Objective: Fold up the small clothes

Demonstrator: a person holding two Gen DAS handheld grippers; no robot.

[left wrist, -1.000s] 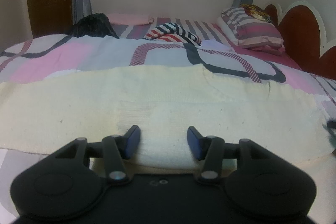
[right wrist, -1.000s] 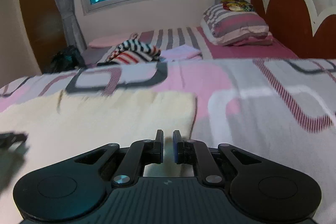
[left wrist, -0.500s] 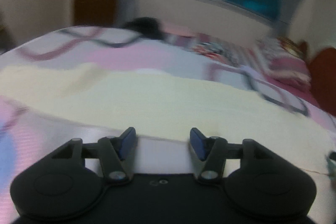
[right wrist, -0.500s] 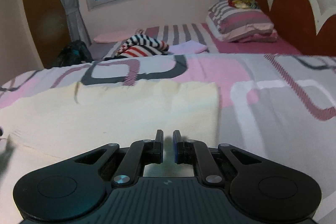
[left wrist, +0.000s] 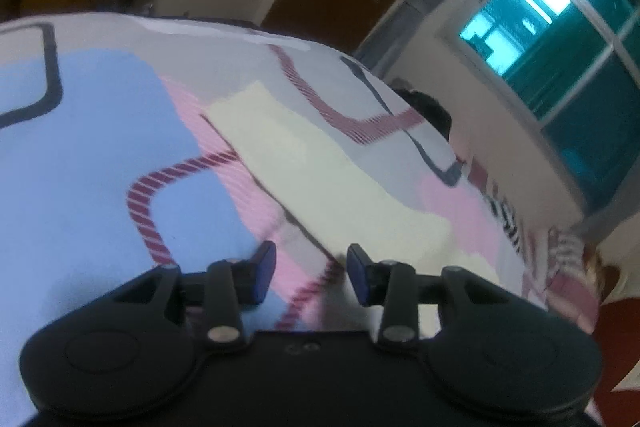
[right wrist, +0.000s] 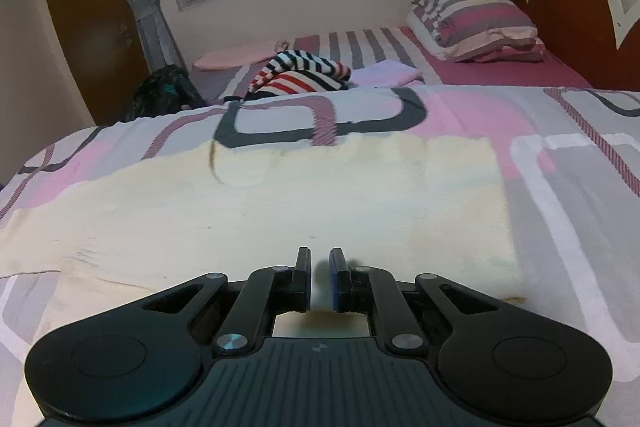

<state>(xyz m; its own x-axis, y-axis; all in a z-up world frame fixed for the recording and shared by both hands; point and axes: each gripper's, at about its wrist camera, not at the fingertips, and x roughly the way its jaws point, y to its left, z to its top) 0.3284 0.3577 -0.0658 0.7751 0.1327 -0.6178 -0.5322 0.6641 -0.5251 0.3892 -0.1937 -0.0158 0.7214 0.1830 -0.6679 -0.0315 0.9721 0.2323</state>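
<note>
Gripper states first: the right gripper (right wrist: 320, 279) has its jaws nearly closed with a thin gap, low over the near edge of a cream knitted garment (right wrist: 280, 211); whether it pinches any cloth I cannot tell. The garment lies spread flat across a bedspread (right wrist: 560, 195) patterned in pink and grey. The left gripper (left wrist: 311, 273) is wide open and empty, tilted, above the bedspread just beside the garment's (left wrist: 320, 179) left edge. Folding seems at an early stage. Next, the left gripper likely needs to grasp that left edge. Farther back lie a striped garment (right wrist: 304, 71) and a pillow (right wrist: 476, 23).
</note>
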